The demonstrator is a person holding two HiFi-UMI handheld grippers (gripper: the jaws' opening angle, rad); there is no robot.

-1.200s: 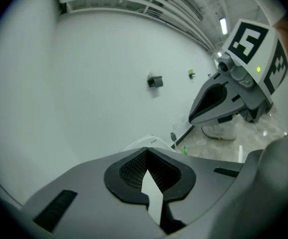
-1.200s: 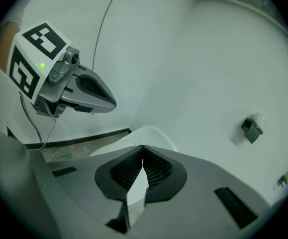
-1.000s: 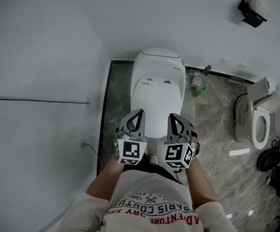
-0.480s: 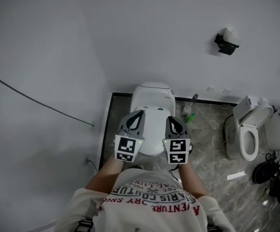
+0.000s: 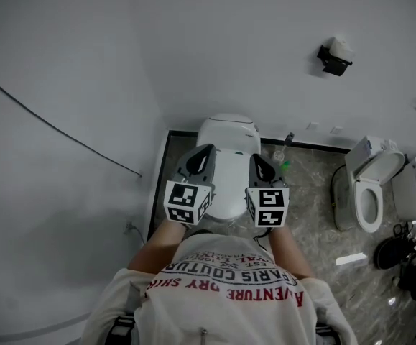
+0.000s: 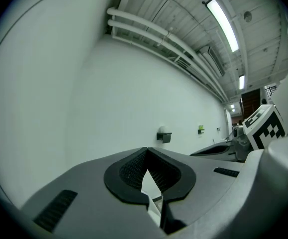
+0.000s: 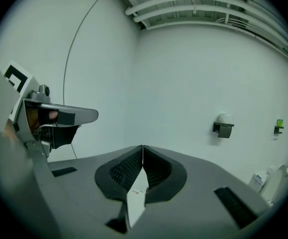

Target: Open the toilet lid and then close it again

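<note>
Head view: the toilet lid point(image 5: 227, 182) lies down flat, so it cannot be told whether it awaits opening or has already been closed again. The left gripper point(image 5: 205, 152) and right gripper point(image 5: 256, 160) hover side by side above it, touching nothing.

Left gripper view: the jaws are pressed together and empty, pointing level at the wall point(image 6: 134, 83).

Right gripper view: the jaws are likewise together and empty, tipped slightly downward.

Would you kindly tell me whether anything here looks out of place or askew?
A green bottle seems to lie on its side on the floor right of the closed toilet. A white strip lies loose on the floor near the second toilet, whose lid is up.
</note>
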